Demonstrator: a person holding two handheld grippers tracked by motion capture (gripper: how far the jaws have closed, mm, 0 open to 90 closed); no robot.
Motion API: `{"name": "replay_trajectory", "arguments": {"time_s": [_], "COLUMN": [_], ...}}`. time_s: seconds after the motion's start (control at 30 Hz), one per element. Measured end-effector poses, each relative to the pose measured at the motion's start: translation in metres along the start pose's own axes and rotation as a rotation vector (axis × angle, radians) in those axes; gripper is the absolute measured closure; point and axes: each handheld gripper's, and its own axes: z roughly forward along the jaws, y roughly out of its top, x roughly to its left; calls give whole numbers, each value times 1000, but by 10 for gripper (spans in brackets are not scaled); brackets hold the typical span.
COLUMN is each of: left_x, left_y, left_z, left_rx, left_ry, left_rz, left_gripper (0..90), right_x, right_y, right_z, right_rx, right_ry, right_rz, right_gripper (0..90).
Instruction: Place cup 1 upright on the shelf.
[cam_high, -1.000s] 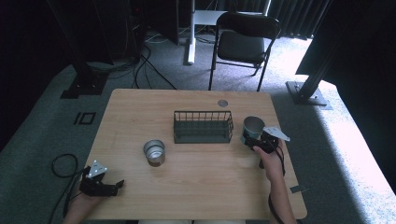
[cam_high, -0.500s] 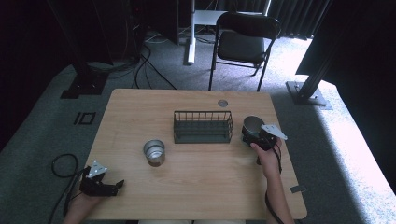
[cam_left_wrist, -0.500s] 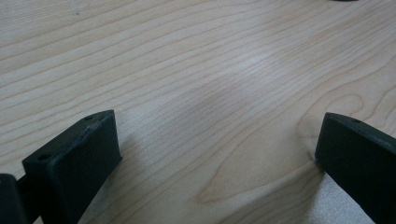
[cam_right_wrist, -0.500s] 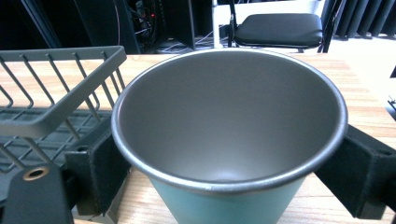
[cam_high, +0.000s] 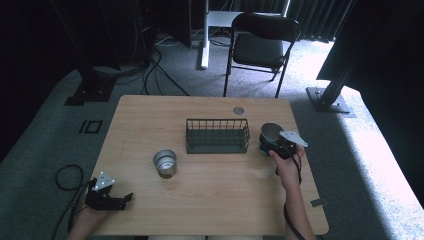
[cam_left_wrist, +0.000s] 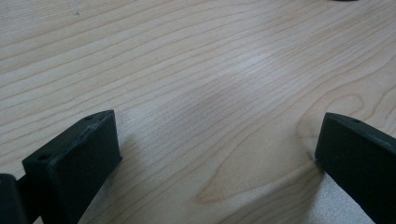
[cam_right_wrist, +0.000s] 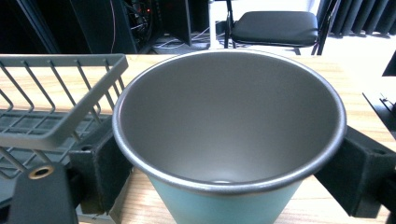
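My right gripper (cam_high: 272, 145) is shut on a teal cup (cam_high: 271, 133) with a grey metal inside, just right of the dark wire basket (cam_high: 217, 135). In the right gripper view the cup (cam_right_wrist: 224, 116) stands upright between the two black jaws, and the basket's corner (cam_right_wrist: 51, 116) is close on the left. A second, bare metal cup (cam_high: 165, 162) stands on the table left of the middle. My left gripper (cam_high: 122, 199) rests at the table's front left corner. It is open, with only bare wood between its jaws (cam_left_wrist: 219, 158).
The wooden table (cam_high: 200, 200) has a small round grommet (cam_high: 238, 110) behind the basket. A black chair (cam_high: 260, 47) stands beyond the far edge. Cables lie on the floor at the left.
The right hand has edged the teal cup slightly towards the far side, beside the basket's right end. The left gripper has stayed where it was.
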Motion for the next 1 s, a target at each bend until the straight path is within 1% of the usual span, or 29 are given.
{"name": "replay_trajectory", "arguments": {"time_s": [0.1,0.2,0.27,0.4,0.63,0.87,1.0], "left_x": [0,0,0,0,0,0,0], "left_y": [0,0,0,0,0,0,0], "left_z": [0,0,0,0,0,0,0], "left_rx": [0,0,0,0,0,0,0], "left_ry": [0,0,0,0,0,0,0], "left_rz": [0,0,0,0,0,0,0], "left_gripper": [5,5,4,4,4,5,4], "right_x": [0,0,0,1,3,9,14], "right_y": [5,10,13,20,35,50,59], "right_z": [-2,-4,-6,-10,-17,-20,-22], "right_rx": [-1,-10,-18,-21,-45,-63,-82], "right_ry": [11,9,5,2,7,21,27], "right_rz": [1,2,18,2,-11,-20,-25], "right_gripper": [129,129,129,129,129,129,129]}}
